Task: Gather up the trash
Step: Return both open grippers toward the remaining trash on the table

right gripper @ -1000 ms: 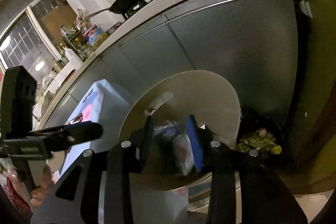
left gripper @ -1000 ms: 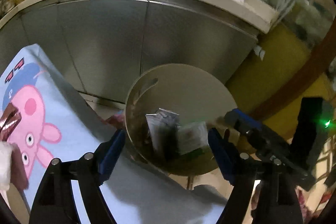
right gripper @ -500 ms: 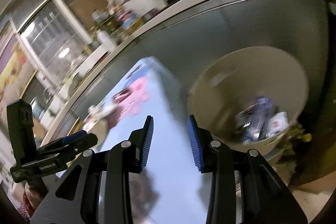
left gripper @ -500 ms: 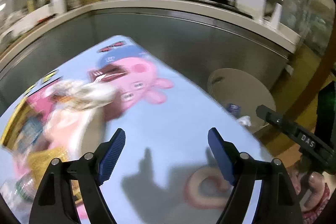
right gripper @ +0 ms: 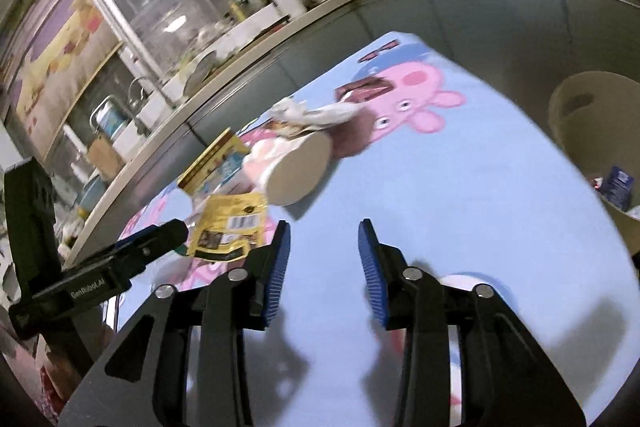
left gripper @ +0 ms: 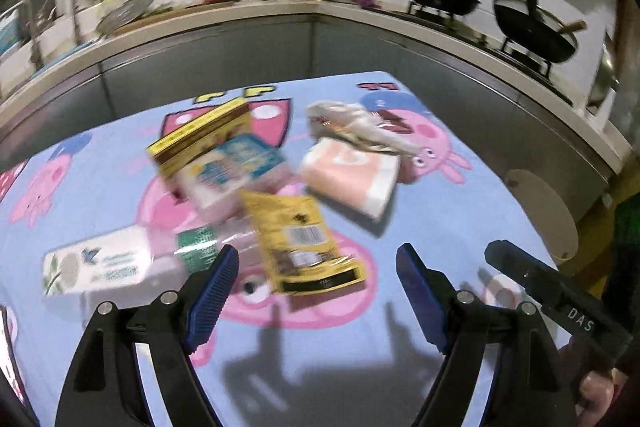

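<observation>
Both grippers are hovering over the tabletop (left gripper: pixel 460 211), which is wearing a blue cartoon-pig cloth. The left gripper (left gripper: pixel 318 291) is holding its jaws released with nothing between them, just above a yellow pouch (left gripper: pixel 298 239) lying flat. The right gripper (right gripper: pixel 322 267) is also keeping its jaws released and empty. Trash is lying clustered mid-table: a yellow box (left gripper: pixel 204 137), a blue-and-white pack (left gripper: pixel 228 169), a peach packet (left gripper: pixel 350 173) with a crumpled wrapper (left gripper: pixel 360 129) resting on it, and a white tissue pack (left gripper: pixel 100 263) apart at the left. A beige bin (right gripper: pixel 596 131) is standing beside the table, with a few wrappers (right gripper: pixel 618 187) lying inside.
</observation>
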Motion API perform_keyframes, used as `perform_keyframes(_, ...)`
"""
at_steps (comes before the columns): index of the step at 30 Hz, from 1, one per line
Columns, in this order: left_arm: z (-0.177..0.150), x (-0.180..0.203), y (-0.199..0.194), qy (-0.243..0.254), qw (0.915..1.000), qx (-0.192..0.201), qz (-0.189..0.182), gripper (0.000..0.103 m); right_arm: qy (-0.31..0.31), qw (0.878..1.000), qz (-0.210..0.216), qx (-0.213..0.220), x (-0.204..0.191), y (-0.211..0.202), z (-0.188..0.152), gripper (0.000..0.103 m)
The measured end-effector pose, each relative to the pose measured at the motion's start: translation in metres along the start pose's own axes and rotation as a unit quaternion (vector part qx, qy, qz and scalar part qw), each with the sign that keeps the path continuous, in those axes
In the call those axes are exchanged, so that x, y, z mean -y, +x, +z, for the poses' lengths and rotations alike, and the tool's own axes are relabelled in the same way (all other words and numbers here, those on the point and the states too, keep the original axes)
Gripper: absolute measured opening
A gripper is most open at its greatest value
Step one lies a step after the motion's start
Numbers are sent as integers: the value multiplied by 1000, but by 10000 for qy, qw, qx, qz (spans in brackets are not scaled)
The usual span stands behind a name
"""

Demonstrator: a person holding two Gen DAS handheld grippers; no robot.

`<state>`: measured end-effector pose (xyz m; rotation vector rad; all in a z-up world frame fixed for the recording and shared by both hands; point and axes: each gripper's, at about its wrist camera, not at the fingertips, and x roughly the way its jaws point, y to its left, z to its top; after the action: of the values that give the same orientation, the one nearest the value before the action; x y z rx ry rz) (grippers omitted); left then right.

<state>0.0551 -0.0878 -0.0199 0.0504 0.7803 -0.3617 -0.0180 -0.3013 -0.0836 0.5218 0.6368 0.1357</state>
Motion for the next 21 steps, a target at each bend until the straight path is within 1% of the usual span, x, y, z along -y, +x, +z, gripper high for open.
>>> perform_keyframes(4,-8,-18,-1,-202,9997,-49,84,81,-97,9999,76,-49,-15,7,8,39)
perform_keyframes(10,-12,-32,-3,-364,9992,-29,145,81,-209,9997,96,107,-32,7,21,43)
perform_keyframes(14,-13,-33,-2,-374,9992,-25,168,81,-182,9998,53,34,-33,11,21,43)
perform_keyframes(21,-14,-33,3,-370,9991,-82,200,81,-28,9999,-18,-95,-20,19,12,43)
